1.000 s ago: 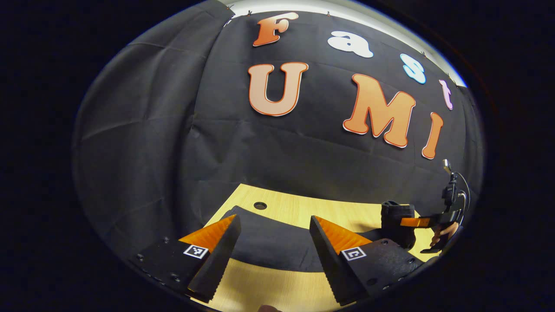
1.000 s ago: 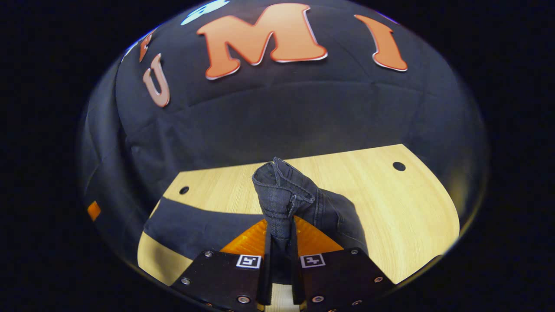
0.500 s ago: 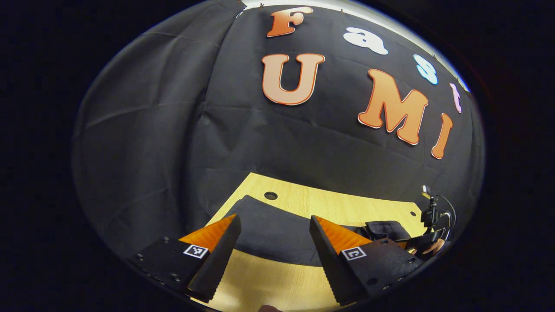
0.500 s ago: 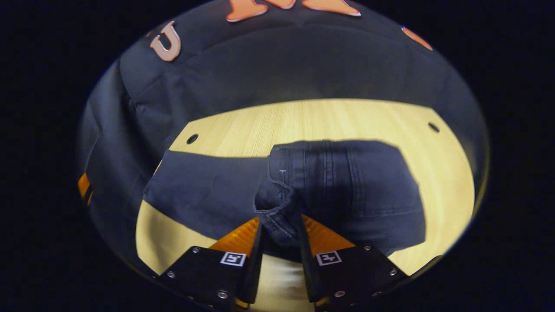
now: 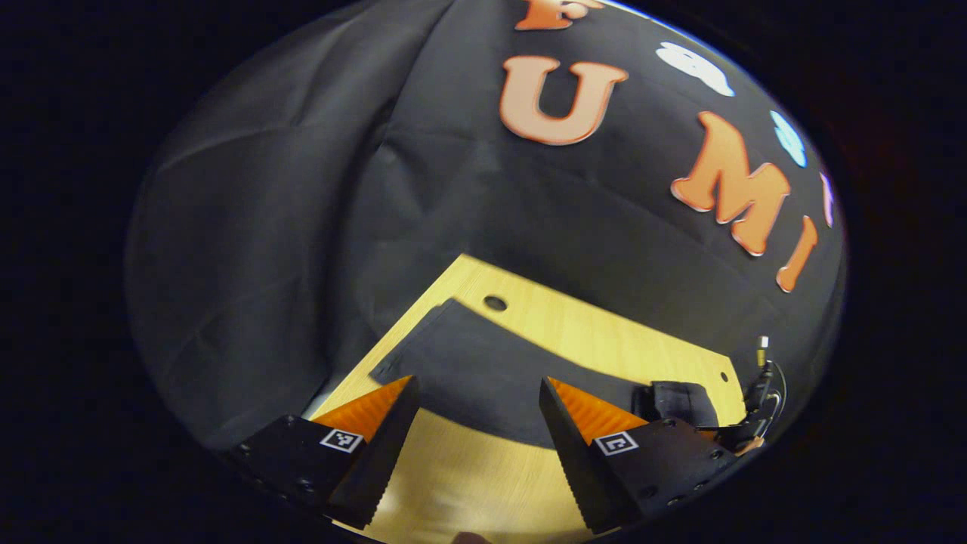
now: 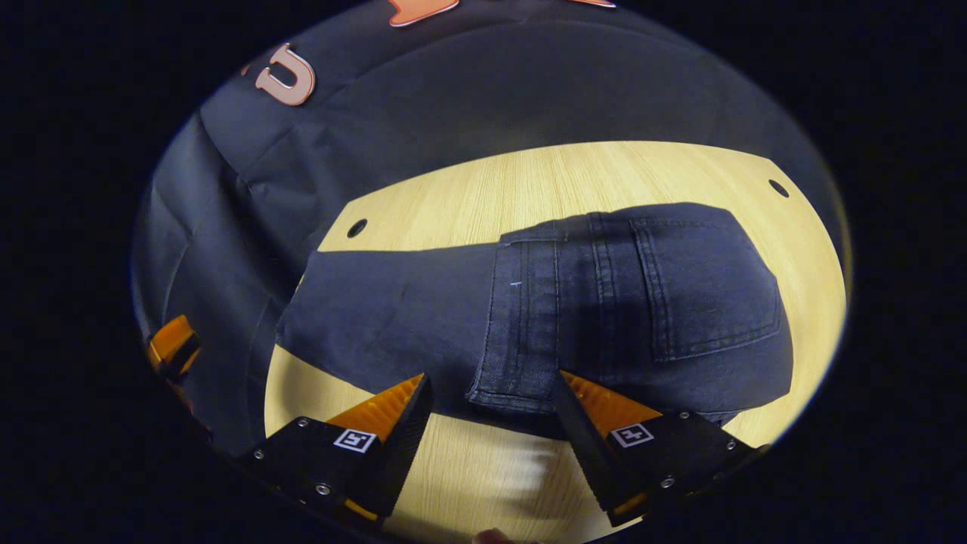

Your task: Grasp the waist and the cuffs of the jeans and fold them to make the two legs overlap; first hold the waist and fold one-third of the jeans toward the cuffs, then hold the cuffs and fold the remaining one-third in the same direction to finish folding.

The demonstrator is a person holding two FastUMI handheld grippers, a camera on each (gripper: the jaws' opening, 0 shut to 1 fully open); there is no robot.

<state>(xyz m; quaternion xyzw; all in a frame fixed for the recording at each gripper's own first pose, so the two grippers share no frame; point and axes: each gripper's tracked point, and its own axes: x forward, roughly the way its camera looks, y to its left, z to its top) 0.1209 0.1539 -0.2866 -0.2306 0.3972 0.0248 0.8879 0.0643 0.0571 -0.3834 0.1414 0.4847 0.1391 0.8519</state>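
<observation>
The dark jeans (image 6: 393, 310) lie along the wooden table (image 6: 574, 174). Their waist part (image 6: 529, 317) is folded over onto the legs and lies flat, back pocket (image 6: 702, 291) facing up. My right gripper (image 6: 493, 378) stands open just in front of the folded waist edge, with nothing between its fingers. In the left gripper view the leg end (image 5: 468, 363) of the jeans stretches towards the table's left corner. My left gripper (image 5: 478, 385) hovers open over the near edge of the legs. The folded waist (image 5: 678, 399) and the right gripper (image 5: 744, 432) sit far right.
Black cloth walls close the booth behind and to the left of the table. Small round holes (image 6: 356, 227) (image 6: 777, 187) mark the table's far corners. Bare wood (image 6: 483, 476) lies between the jeans and the near edge. The left gripper (image 6: 172, 346) shows at the far left.
My right gripper laid the waist down onto the legs, let go and opened. The left gripper stayed open and tipped down towards the leg end.
</observation>
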